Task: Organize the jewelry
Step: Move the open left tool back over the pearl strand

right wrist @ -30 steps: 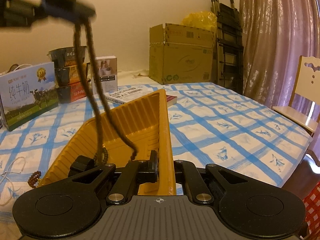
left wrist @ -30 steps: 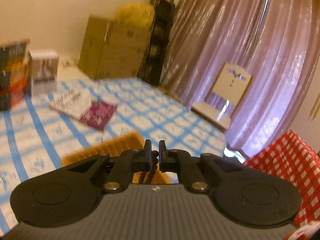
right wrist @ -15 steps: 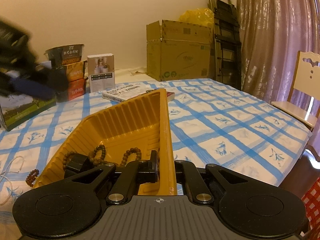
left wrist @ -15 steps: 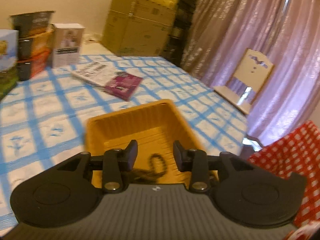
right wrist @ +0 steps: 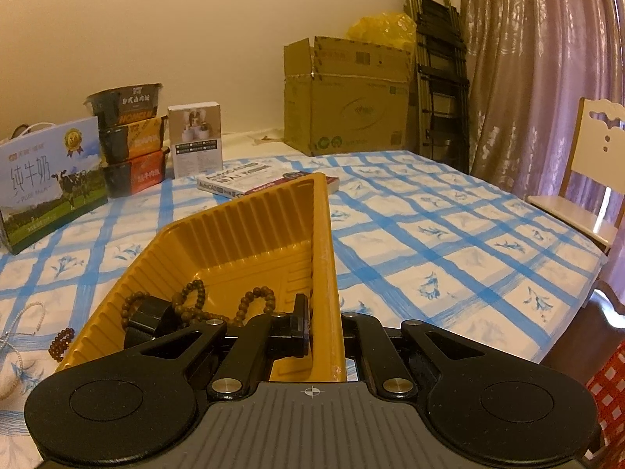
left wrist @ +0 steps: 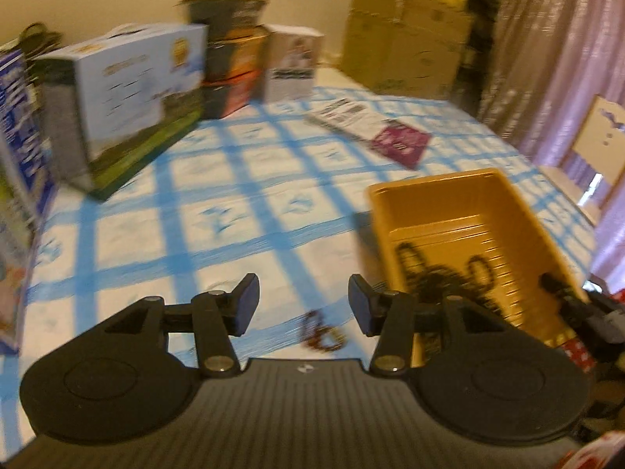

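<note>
checked table (right wrist: 449, 234) – yellow tray (right wrist: 234, 226), bracelets (right wrist: 60, 342)

Two wrist views over the tabletop (left wrist: 242, 211)

Each is taken from behind its tool, angled downward and close; the yellow tray (left wrist: 488, 191) (right wrist: 234, 230) and far boxes are shared.

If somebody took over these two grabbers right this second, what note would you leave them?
Left gripper: jaws open, just been opening, nothing between them, above the red bracelet on the cloth.
Right gripper: jaws shut on the tray wall, tray tilted.
Done: brown beads lie in the tray.
Left: red bracelet and pearl strand on the cloth beside the tray.
</note>
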The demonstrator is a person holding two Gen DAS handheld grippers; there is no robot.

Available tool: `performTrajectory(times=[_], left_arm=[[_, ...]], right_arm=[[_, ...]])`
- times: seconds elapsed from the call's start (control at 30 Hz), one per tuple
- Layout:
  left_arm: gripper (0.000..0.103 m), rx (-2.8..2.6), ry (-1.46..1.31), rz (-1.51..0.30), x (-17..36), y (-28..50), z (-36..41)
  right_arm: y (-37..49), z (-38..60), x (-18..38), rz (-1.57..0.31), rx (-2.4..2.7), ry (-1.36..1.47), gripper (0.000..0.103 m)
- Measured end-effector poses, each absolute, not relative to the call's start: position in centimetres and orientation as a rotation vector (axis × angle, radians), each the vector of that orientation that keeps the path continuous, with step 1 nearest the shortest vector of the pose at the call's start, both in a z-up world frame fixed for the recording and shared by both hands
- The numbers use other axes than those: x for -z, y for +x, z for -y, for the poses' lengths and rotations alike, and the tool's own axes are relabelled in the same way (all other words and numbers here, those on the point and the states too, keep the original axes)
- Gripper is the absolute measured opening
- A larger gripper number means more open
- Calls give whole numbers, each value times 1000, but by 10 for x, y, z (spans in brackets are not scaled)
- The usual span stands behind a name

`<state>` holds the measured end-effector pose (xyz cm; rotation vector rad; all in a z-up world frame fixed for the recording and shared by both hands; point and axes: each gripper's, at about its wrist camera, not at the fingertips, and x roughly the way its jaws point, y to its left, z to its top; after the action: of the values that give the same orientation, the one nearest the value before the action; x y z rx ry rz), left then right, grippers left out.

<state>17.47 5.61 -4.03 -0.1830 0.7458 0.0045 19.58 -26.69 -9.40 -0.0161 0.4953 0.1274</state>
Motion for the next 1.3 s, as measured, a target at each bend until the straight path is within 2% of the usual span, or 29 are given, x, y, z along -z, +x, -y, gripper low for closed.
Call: performTrajectory(times=[0.27,0.8,1.3], left_arm=[[46,-92,-186,-806,61,151,-85],[46,-139,-151,-916,110,141,-87],[27,-136,-113,-936,129,164,-89]], right_arm=[[195,267,93,-496,-126,-19,5],[194,268,92,-499,-124,-27,5],[192,269,93,-502,-123,-29,5]])
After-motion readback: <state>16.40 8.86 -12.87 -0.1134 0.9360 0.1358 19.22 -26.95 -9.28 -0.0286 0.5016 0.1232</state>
